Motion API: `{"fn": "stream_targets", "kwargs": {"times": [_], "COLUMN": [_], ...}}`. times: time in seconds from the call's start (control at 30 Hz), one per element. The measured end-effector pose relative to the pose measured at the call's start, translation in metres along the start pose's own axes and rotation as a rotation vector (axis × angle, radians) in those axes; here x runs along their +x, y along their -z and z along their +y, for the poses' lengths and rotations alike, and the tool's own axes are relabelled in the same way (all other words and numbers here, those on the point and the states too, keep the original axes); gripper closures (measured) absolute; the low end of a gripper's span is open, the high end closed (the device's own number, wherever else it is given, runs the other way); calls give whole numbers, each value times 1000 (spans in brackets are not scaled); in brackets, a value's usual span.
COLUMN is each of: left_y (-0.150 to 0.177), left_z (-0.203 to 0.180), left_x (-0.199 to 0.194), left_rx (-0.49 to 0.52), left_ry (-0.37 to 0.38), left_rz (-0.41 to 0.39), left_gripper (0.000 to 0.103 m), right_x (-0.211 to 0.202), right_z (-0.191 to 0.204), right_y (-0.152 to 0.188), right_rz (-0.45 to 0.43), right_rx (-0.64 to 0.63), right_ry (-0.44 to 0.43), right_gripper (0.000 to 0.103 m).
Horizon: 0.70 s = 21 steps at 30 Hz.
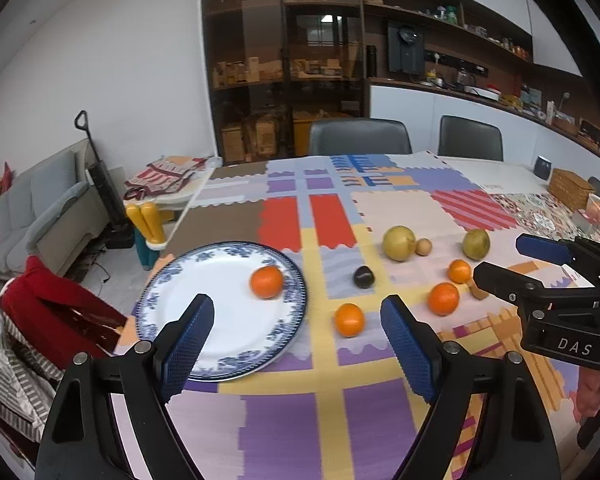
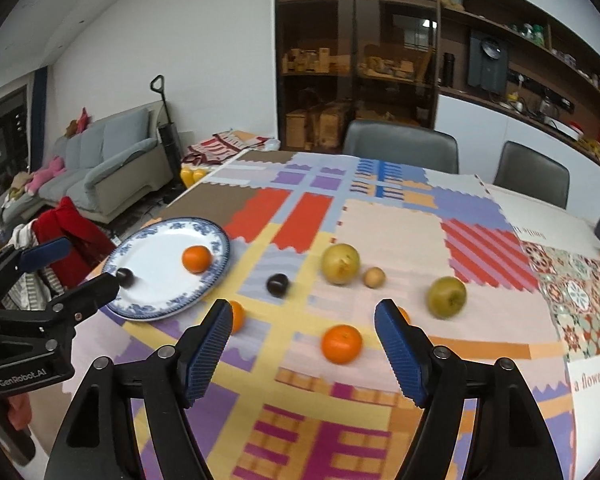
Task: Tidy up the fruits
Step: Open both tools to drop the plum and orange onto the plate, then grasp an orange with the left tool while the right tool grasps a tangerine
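Both the left gripper [image 1: 296, 344] and the right gripper [image 2: 302, 350] are hovering with fingers spread wide and holding nothing, while one orange [image 1: 266, 281] is sitting on the plate [image 1: 172, 300] left of center and other fruits are lying across the counter [image 1: 332, 420].

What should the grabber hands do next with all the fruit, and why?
Probably lower the open right gripper onto the orange lying between its fingers and close on it. The plate holds only one orange and a dark plum; the other fruit still lies on the tablecloth.
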<state>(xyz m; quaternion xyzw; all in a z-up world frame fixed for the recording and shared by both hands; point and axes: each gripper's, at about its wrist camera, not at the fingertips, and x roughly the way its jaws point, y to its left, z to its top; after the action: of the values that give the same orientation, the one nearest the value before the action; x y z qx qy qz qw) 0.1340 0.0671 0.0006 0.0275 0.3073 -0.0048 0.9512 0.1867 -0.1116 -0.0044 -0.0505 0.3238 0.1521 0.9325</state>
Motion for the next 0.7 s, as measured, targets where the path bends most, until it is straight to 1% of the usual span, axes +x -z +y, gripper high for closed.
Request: {"fn": "stream_targets", "kwargs": {"times": [0.07, 0.23, 0.4, 0.53, 0.7], "left_y": [1, 7, 14, 20, 26], "left_z": [-5, -14, -19, -24, -31], "left_x": [4, 18, 38, 59, 84], "left_rx": [-3, 1, 13, 28, 56], "left_ry": [13, 51, 88, 106, 133], "left_rz": [-3, 20, 56, 99, 145], "left_gripper": [18, 18, 18, 18, 25], "right_x": [-1, 2, 10, 23, 43], "right_z": [-6, -17, -19, -23, -29], "right_y": [4, 18, 25, 30, 38], "right_rz": [4, 22, 38, 63, 114], "right_rx": [9, 28, 22, 20, 32], "right_ry": [5, 23, 24, 29, 38], "right_gripper": [29, 29, 29, 29, 29]}}
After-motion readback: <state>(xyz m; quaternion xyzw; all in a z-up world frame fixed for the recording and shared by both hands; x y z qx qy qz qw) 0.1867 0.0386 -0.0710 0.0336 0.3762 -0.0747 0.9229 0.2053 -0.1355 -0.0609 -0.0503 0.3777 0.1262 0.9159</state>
